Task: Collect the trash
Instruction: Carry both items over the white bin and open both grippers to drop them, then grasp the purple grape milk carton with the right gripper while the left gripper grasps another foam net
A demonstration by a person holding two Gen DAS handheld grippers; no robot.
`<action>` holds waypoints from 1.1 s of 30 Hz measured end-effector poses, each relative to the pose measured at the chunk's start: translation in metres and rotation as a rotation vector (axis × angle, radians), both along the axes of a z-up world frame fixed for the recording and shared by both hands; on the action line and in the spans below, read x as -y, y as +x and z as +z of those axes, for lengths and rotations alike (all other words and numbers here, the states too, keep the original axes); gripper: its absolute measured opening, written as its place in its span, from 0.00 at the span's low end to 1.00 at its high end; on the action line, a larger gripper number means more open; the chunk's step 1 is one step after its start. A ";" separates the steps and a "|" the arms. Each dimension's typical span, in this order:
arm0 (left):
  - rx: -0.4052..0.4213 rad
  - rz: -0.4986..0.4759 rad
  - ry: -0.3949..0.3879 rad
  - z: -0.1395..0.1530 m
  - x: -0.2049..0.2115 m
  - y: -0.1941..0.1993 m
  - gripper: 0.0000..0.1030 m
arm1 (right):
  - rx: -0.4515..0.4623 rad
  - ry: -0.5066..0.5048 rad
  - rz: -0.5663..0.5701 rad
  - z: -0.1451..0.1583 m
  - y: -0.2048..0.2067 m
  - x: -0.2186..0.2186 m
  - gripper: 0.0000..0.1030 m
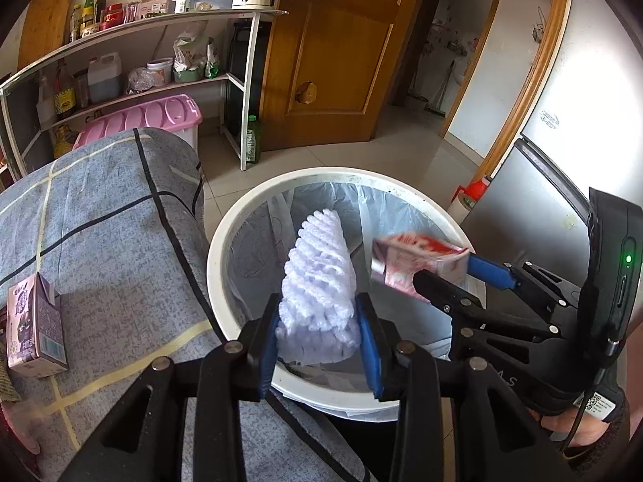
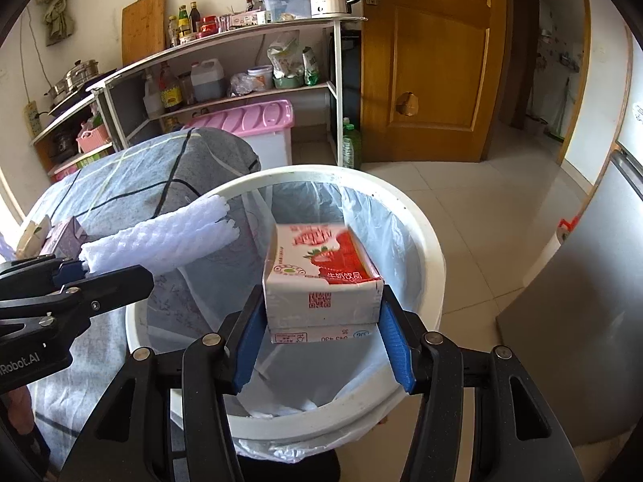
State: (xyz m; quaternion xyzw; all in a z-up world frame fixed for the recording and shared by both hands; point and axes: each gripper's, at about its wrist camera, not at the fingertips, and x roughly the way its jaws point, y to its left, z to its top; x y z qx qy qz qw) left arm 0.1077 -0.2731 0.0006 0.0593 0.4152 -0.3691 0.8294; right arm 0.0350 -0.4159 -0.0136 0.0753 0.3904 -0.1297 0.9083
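Note:
A white trash bin (image 1: 225, 241) with a clear plastic liner stands on the floor beside a cloth-covered table (image 1: 120, 241). My left gripper (image 1: 318, 305) is over the bin's near rim, its blue pads against a white foam fruit net (image 1: 317, 257) that sticks out above the opening. From the right, my right gripper (image 1: 442, 271) is shut on a red and white strawberry milk carton (image 1: 414, 257). In the right wrist view that carton (image 2: 321, 273) sits between the pads of the right gripper (image 2: 321, 301) above the bin (image 2: 426, 241). The foam net (image 2: 160, 241) juts from the left gripper (image 2: 86, 271). A purple drink carton (image 1: 34, 321) stands on the table.
A white shelf rack (image 1: 241, 80) with bottles and a kettle stands behind the table, with a pink-lidded box (image 1: 140, 116) under it. A green bottle (image 1: 252, 140) stands on the floor by a wooden door (image 1: 333, 60). A grey fridge (image 1: 522, 209) is right of the bin.

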 end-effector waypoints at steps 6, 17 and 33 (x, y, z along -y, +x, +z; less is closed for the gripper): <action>-0.008 0.030 0.000 -0.002 -0.006 0.002 0.53 | -0.001 0.012 -0.014 -0.003 -0.004 0.001 0.57; 0.064 0.153 -0.061 0.024 -0.076 -0.002 0.63 | 0.113 0.058 0.055 0.021 -0.006 -0.036 0.60; 0.112 0.501 -0.029 0.025 -0.242 0.008 0.76 | 0.143 0.146 0.294 0.031 0.052 -0.155 0.65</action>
